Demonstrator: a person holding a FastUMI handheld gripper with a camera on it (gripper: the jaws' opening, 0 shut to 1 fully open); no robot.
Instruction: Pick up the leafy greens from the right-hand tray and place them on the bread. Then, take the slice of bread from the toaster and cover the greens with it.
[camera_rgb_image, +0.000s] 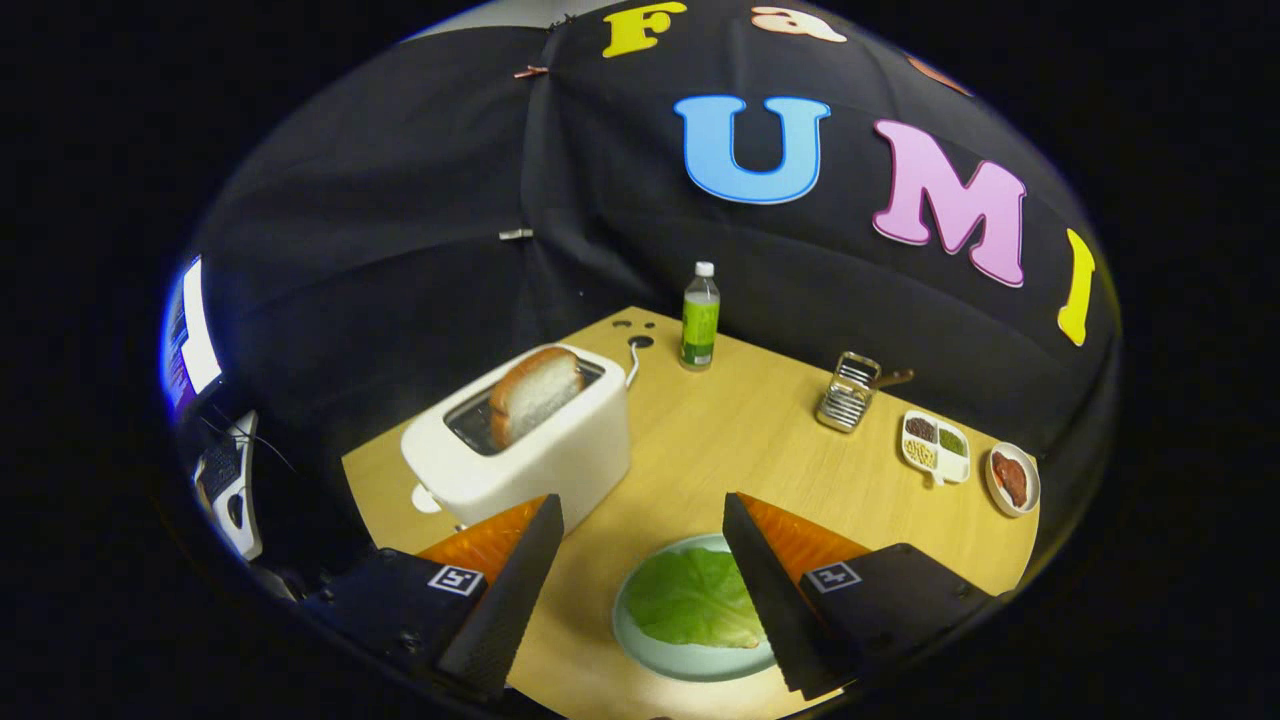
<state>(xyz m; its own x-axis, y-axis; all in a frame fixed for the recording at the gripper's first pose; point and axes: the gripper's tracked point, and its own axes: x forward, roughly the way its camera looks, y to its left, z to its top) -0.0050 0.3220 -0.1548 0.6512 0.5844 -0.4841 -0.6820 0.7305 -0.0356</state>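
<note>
One leaf of greens (692, 598) lies flat on a pale plate (640, 640) on the table (730, 430), between my gripper's (640, 520) spread fingers, which hold nothing. Beyond the plate, past my left finger, stands a white toaster (545, 455) with a slice of bread (533, 392) sticking up from its slot. Farther from the toaster stand a green bottle (700, 318), a small wire rack (848, 392), a divided dish (935, 446) and a small bowl (1012, 480).

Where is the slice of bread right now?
The slice of bread stands in the white toaster's slot, beyond the open gripper's left finger.
</note>
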